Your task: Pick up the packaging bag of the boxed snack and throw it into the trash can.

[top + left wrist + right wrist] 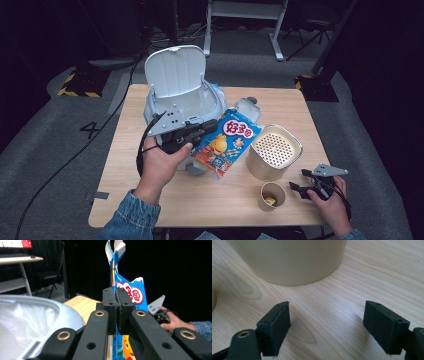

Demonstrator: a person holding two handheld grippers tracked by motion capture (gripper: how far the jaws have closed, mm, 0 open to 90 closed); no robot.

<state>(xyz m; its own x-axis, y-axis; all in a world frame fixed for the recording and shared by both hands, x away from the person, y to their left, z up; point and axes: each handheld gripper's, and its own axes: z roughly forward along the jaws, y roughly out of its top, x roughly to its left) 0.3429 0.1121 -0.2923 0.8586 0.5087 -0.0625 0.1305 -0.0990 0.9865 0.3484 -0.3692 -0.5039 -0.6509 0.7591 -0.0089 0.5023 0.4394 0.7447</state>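
Left tongs (212,125) pinched tight on the snack bag (226,142), jaws meeting with only the foil between them; in the left gripper view the bag (130,292) stands on edge, its torn top rising above the pads. From above, the bag hangs mid-desk, long axis running from far right to near left, its far corner next to the tongs, its near end low over the desk (150,200). The open bin (172,107) sits just left and beyond the tongs, lid tipped up and back, white liner showing; its rim (60,308) is close at the left of the left gripper view. That is the relation that matters: bin mouth lies left and slightly far of the held bag, a short carry for the left hand. Right of the bag, near it, stands the tall perforated-top canister (274,152); nearer, a paper cup (272,196) with something yellow inside. Right tongs (298,182) rest low at the near right, jaws parted on bare wood, holding nothing, canister wall (289,260) just ahead. Likely snag: the bag's low end brushing the bin rim. Open room lies above.
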